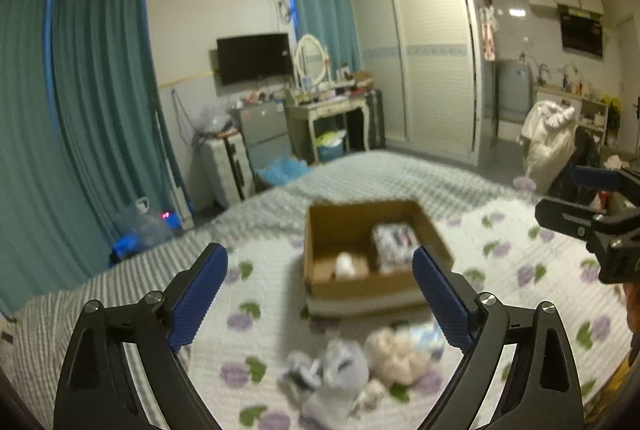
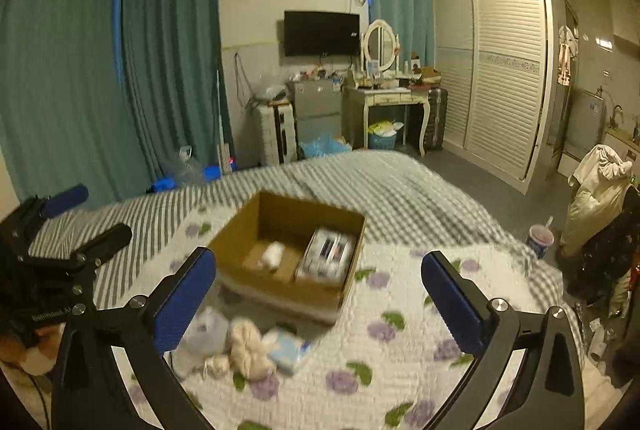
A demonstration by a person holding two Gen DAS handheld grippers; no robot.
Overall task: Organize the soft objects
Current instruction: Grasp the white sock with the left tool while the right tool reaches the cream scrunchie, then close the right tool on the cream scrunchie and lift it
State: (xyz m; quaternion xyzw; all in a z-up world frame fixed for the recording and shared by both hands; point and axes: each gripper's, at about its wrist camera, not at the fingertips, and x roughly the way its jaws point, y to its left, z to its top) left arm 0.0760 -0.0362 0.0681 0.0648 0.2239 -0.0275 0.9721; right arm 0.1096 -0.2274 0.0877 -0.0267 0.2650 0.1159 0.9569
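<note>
Two views. Left wrist: left gripper (image 1: 320,290) spread wide, holding nothing; cardboard box (image 1: 372,250) ahead on the bed (image 1: 520,270), soft items (image 1: 360,362) near. Right wrist: right gripper (image 2: 318,294) wide apart, unloaded; box far-left.

Box (image 1: 372,250) contents blurred, unreadable; soft pile (image 1: 360,362) smeared, items indistinct; right gripper (image 1: 592,206) cut by frame edge.
</note>
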